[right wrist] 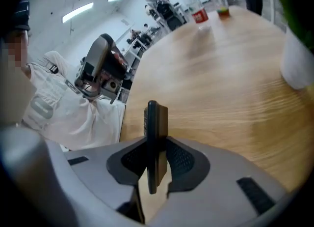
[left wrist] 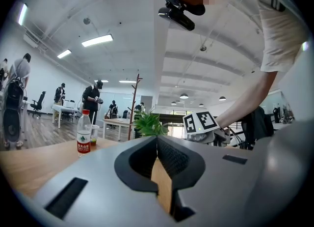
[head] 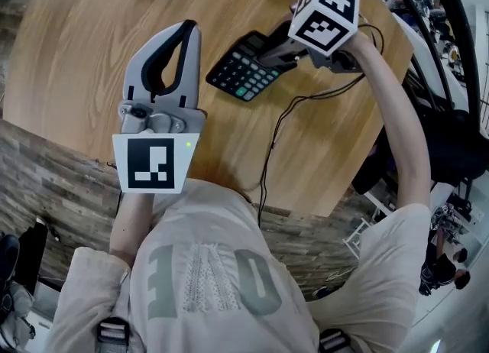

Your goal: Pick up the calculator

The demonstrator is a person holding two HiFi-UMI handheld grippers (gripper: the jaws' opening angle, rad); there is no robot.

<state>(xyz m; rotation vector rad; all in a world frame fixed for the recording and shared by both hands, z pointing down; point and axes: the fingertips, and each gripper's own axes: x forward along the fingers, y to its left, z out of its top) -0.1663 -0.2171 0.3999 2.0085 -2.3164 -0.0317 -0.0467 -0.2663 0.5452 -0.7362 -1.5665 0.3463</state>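
The black calculator [head: 243, 69] with green-tinted keys hangs tilted over the round wooden table [head: 92, 53]. My right gripper [head: 269, 52] is shut on its right end. In the right gripper view the calculator [right wrist: 157, 123] stands edge-on, pinched between the two dark pads of the right gripper [right wrist: 157, 159]. My left gripper [head: 189, 30] hovers left of the calculator, apart from it. Its jaws meet at the tips, with nothing between them. In the left gripper view the left gripper [left wrist: 157, 142] points level across the room, and the calculator is not visible there.
A thin black cable [head: 284, 118] trails from the right gripper across the table and over its near edge. A water bottle [left wrist: 84, 132] and a green plant [left wrist: 149, 123] stand on the table. A white pot [right wrist: 299, 64] sits at the table's right. Several people stand in the background.
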